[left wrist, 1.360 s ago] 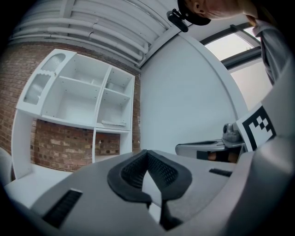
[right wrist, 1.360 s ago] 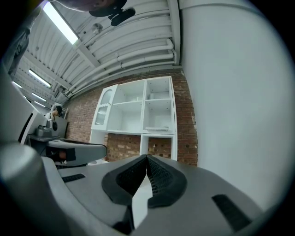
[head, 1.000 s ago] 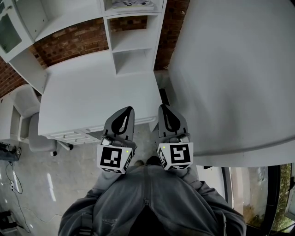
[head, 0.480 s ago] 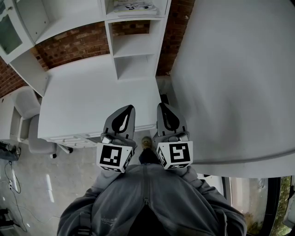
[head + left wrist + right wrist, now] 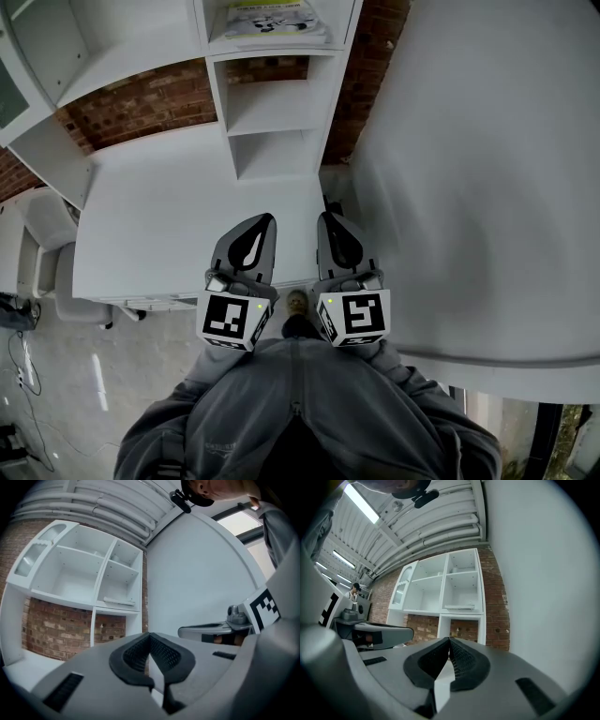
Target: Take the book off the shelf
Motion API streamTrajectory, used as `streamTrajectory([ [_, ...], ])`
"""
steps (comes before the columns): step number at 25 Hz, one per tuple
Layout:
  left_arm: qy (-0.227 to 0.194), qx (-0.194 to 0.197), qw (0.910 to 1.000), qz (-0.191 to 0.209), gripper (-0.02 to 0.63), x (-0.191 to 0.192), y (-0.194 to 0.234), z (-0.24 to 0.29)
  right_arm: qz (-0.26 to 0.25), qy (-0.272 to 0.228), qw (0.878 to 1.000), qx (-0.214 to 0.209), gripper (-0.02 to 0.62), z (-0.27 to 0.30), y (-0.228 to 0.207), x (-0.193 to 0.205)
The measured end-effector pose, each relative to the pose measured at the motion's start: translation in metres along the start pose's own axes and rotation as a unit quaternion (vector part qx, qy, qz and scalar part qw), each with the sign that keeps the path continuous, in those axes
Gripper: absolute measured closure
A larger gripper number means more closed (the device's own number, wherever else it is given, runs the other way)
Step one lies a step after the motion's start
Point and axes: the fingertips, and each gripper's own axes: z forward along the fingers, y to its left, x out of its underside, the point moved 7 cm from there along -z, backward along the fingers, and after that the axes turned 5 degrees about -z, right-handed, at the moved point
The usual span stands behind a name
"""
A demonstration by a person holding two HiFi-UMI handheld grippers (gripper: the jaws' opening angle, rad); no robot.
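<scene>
White desk below | left claw clenched, empty | right claw clenched, empty | book lies on shelf

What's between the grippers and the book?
Head view: bare white desk top, then two empty cubbies below the book. Left gripper and right gripper are shut, empty.

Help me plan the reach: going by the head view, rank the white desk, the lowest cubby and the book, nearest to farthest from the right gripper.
1. The white desk: its front right corner lies just left of the shut right gripper.
2. The lowest cubby: empty, ahead at the desk's back.
3. The book: farthest, lying on a higher shelf at the view's top.
</scene>
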Motion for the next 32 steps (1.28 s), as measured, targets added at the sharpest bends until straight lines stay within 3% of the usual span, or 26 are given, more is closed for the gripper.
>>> streamTrajectory([
  [17,0.001,-0.034,0.9994,-0.001,0.601,-0.007,0.054,0.113,0.001,-0.003,1.000,-0.026,0.569,0.115,-0.062,0.009],
  [24,-0.025,-0.065,0.9976,-0.003,0.601,-0.013,0.071,0.156,0.002,-0.010,0.998,-0.056,0.569,0.164,-0.086,0.018],
  [32,-0.028,-0.080,0.9964,-0.001,0.601,-0.010,0.077,0.172,0.010,-0.004,0.997,-0.070,0.569,0.177,-0.096,0.032],
])
